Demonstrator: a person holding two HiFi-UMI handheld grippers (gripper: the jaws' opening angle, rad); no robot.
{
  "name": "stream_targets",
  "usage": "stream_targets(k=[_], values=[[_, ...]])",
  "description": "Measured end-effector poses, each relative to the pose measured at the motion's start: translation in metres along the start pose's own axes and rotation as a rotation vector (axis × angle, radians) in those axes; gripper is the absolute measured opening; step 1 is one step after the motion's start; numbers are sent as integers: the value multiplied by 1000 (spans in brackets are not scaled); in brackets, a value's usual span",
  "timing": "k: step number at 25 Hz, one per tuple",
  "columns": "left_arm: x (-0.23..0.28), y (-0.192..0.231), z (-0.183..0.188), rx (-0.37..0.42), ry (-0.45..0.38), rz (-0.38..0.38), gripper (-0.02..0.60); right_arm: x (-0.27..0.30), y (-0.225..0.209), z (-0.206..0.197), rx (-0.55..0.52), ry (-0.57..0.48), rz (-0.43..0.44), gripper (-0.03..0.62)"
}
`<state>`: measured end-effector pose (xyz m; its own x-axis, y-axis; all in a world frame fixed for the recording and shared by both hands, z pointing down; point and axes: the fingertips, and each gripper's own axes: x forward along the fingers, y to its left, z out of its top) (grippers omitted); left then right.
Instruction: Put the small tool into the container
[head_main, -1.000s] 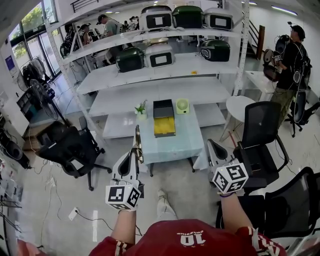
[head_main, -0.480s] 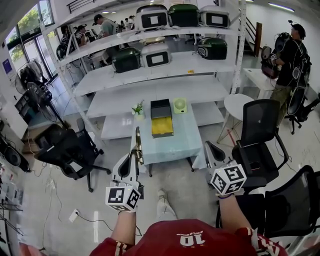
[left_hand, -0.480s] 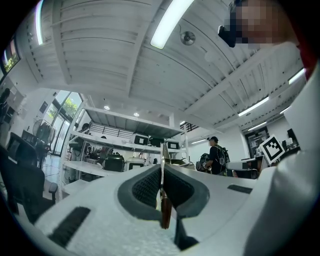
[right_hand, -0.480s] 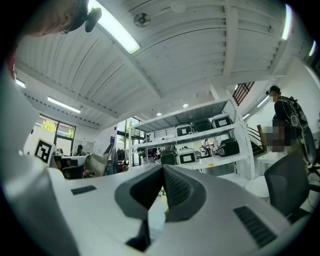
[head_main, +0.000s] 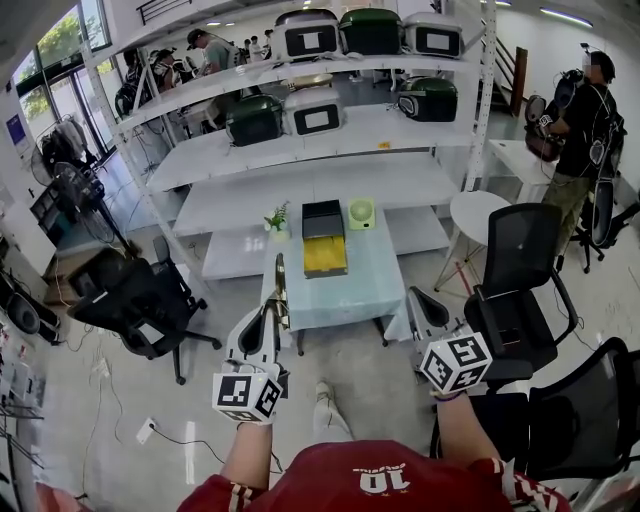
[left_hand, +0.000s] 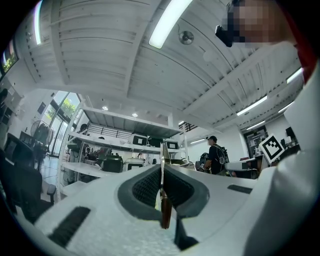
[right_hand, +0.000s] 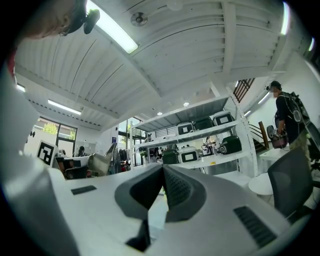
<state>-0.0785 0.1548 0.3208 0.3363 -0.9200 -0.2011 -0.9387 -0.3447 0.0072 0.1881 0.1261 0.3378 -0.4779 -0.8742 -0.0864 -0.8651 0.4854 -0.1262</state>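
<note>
Left gripper (head_main: 271, 320) grips the small tool (head_main: 281, 288), its thin blade standing up past the jaws; I think the handle is wooden. Right gripper (head_main: 420, 300) is closed and empty. I see the container (head_main: 325, 238) well apart, on the table (head_main: 362, 272).

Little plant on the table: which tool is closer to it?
Left. The left tool, gripping a thin blade, is near the table's left corner, on the plant's side; the right tool is near its right corner.
</note>
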Motion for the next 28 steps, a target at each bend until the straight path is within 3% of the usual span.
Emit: stream_targets(k=[16, 28], values=[[27, 27, -4, -7, -2, -9, 10, 41, 0, 0, 3, -8, 18, 5], [108, 93, -21, -40, -9, 15, 11, 142, -24, 4, -8, -15, 23, 6]])
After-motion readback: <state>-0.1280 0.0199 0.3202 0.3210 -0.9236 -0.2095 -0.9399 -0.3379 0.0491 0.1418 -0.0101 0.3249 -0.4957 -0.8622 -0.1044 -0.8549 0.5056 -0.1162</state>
